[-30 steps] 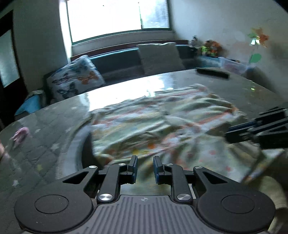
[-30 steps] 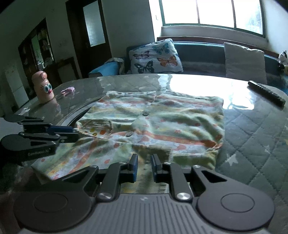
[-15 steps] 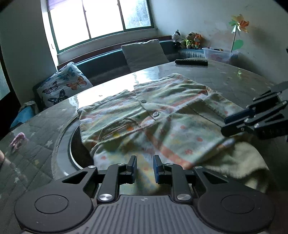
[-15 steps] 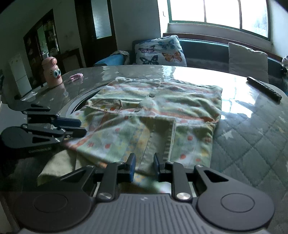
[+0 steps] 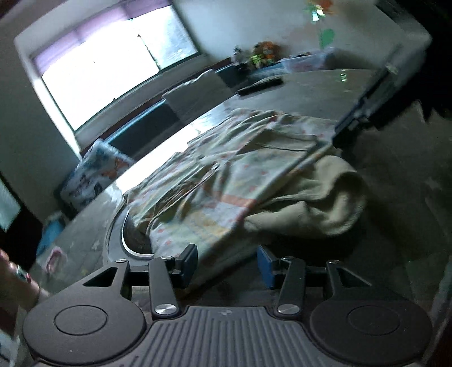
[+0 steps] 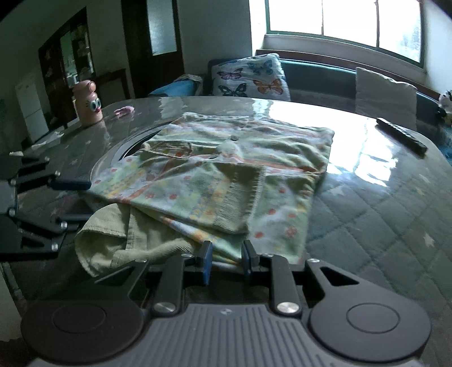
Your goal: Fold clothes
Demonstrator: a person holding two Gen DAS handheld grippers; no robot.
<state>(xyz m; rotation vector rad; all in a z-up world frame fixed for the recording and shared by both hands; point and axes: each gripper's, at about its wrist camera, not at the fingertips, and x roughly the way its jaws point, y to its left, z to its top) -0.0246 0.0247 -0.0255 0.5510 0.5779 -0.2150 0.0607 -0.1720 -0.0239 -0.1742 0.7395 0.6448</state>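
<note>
Daylight from a big window point(image 6: 341, 25) is thrown across a glossy round bench point(image 6: 381, 203) with a quilted, star-dotted cover under the glass, a sofa with a butterfly cushion point(image 6: 251, 76) behind it. Compared with half a second back, the patterned shirt point(image 6: 214, 180) is seen folded over on itself, its lower half laid up over the buttoned front, and the pale green garment point(image 6: 113, 240) underneath is more exposed at the near edge. Both pieces lie on the bench, the shirt on top and partly over the dark round inset.

The left wrist view is blurred and rolled hard, so the whole room looks tilted. The left gripper point(image 5: 227, 264) is angled down toward the near hem of the shirt; its jaws have just been opening and stand well apart, with a corner of the shirt lying between them but not pinched. The right gripper point(image 6: 226, 261) is pointed down at the near edge of the fold, its blue pads only a narrow gap apart, and shirt fabric appears to be nipped between them. A remote point(image 6: 401, 134) lies well apart at the far right, a pink bottle point(image 6: 86, 103) at the far left
</note>
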